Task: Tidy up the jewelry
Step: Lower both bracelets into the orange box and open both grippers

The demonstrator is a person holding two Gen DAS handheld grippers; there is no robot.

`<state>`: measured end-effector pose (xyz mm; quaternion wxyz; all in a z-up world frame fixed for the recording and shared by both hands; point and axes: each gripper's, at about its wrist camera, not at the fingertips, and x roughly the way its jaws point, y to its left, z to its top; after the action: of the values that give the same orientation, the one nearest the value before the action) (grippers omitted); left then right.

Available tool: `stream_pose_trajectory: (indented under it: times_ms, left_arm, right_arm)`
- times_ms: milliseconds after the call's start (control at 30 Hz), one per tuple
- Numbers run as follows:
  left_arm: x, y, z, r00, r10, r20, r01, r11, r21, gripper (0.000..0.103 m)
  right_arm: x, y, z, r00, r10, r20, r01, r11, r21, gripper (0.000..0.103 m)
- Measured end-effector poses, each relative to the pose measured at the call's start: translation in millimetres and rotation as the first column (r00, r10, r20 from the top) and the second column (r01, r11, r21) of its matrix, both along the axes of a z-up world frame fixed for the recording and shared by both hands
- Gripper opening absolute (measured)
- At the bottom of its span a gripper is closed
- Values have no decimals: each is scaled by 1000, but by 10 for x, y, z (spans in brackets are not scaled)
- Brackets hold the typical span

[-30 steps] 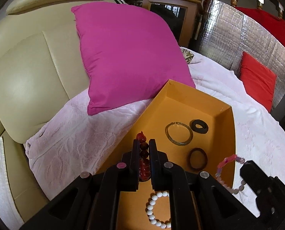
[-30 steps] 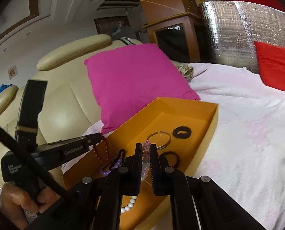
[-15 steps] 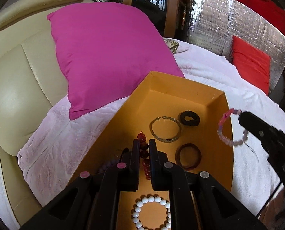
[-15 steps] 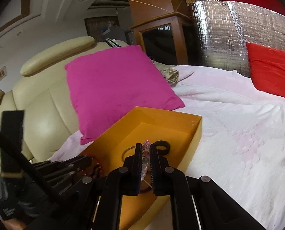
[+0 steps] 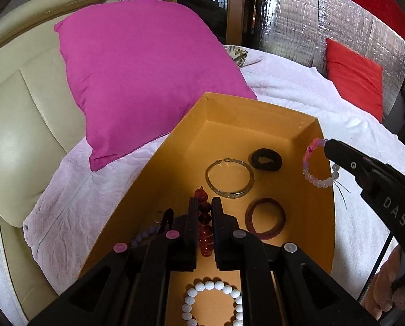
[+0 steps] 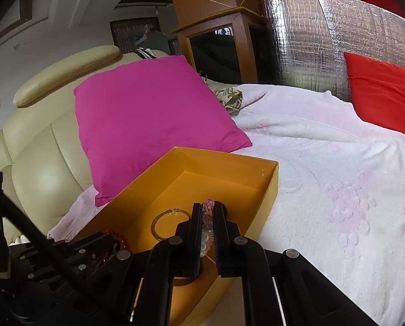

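An open orange box [image 5: 259, 110] lies on the pink bedspread. In it are a metal bangle [image 5: 229, 177], a black hair tie [image 5: 266, 159], a dark red bangle [image 5: 265, 219], a white bead bracelet [image 5: 212, 303] and a purple bead bracelet [image 5: 144, 235]. My left gripper [image 5: 204, 203] is shut on a red bead bracelet [image 5: 204, 228] above the box's near half. My right gripper [image 6: 207, 212] is shut on a pink bead bracelet [image 6: 207, 210], which hangs over the box's right wall in the left wrist view [image 5: 318, 164].
A magenta pillow [image 5: 145, 73] leans on the cream headboard [image 5: 20, 114] just behind the box. A red cushion [image 5: 353, 77] and a silver foil panel [image 5: 319, 24] stand at the back right. Pink bedspread [image 6: 338, 184] stretches to the right of the box.
Both grippers have drawn back and up from the box with their bracelets. The right gripper with the pink bracelet has shifted right, toward the box's right wall.
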<state>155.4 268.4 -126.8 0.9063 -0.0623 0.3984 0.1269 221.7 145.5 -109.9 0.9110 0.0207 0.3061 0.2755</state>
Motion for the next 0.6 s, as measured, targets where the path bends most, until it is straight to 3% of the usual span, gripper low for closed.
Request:
stream_pose_trajectory:
  times_ms: [600]
  left_arm:
    - [121,-87,-131,998,-25,-52,26,999,21,9]
  right_arm:
    - [170,-31,-119,999,-13,-33,13,1000,6,9]
